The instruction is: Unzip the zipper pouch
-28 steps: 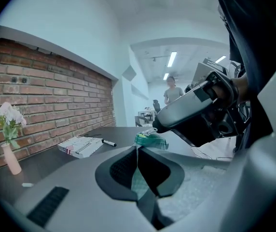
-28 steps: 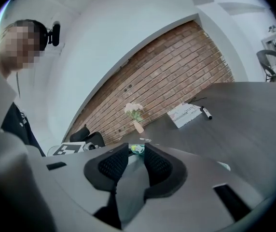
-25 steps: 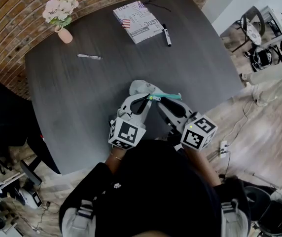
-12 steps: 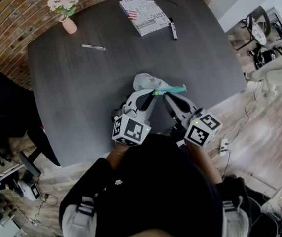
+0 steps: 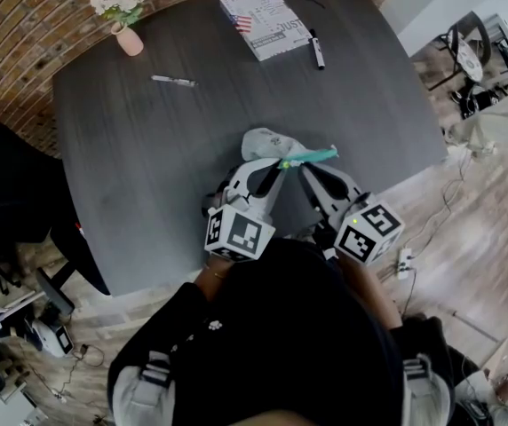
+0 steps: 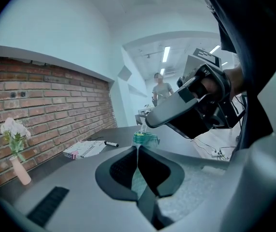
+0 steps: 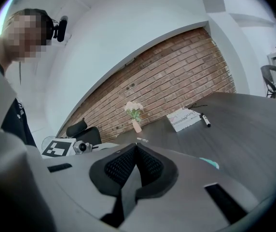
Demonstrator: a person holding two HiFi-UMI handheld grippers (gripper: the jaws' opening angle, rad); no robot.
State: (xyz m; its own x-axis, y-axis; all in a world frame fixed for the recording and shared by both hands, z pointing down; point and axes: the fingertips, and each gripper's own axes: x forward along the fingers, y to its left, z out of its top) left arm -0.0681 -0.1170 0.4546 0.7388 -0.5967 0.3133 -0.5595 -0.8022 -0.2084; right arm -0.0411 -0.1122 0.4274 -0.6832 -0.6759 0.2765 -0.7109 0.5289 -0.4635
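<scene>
At the centre of the head view, on the tabletop (image 5: 147, 167), the zipper pouch (image 5: 267, 142) lay ahead of both jaws. The left gripper (image 5: 276, 168) gripped its fabric. The right gripper (image 5: 297, 166) had just clenched at its teal zipper edge.

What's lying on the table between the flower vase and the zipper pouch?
A pen lies there, nearer the flower vase than the zipper pouch; the head view shows it.
</scene>
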